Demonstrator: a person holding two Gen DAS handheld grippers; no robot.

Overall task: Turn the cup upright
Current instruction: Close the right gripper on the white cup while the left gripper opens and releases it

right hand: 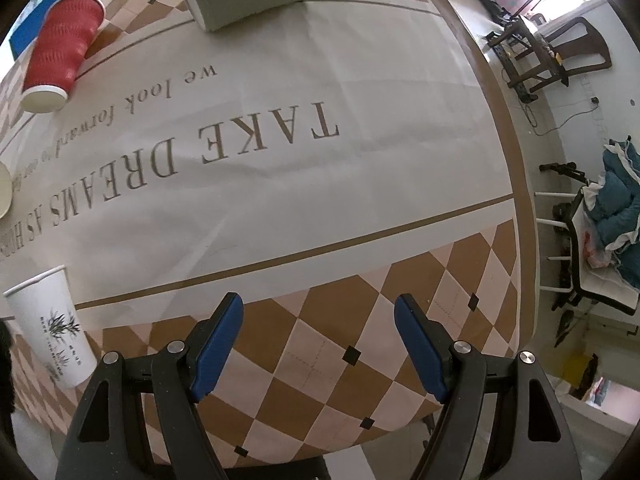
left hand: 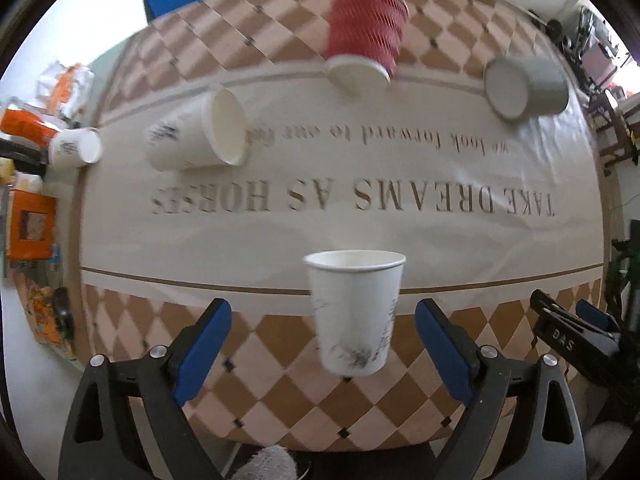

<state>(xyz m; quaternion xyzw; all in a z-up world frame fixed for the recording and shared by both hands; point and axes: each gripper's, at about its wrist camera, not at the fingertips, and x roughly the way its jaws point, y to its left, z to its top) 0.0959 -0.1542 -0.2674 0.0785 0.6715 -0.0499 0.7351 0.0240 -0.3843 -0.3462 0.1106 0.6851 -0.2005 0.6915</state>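
A white paper cup (left hand: 354,312) with a dark plant print stands upright near the table's front edge, between and just beyond my left gripper's (left hand: 323,344) open blue fingers, not touched. It also shows at the left in the right wrist view (right hand: 52,324). A second white paper cup (left hand: 200,134) lies on its side at the left. A red ribbed cup (left hand: 366,36) lies on its side at the far middle; it also shows in the right wrist view (right hand: 62,50). A grey cup (left hand: 526,86) lies on its side at the far right. My right gripper (right hand: 319,344) is open and empty over the checkered border.
The table wears a cloth (right hand: 320,184) with printed words and a brown checkered border. A small white cup (left hand: 76,150) and orange packages (left hand: 28,224) sit off the table's left side. Chairs and clutter (right hand: 600,248) stand to the right of the table.
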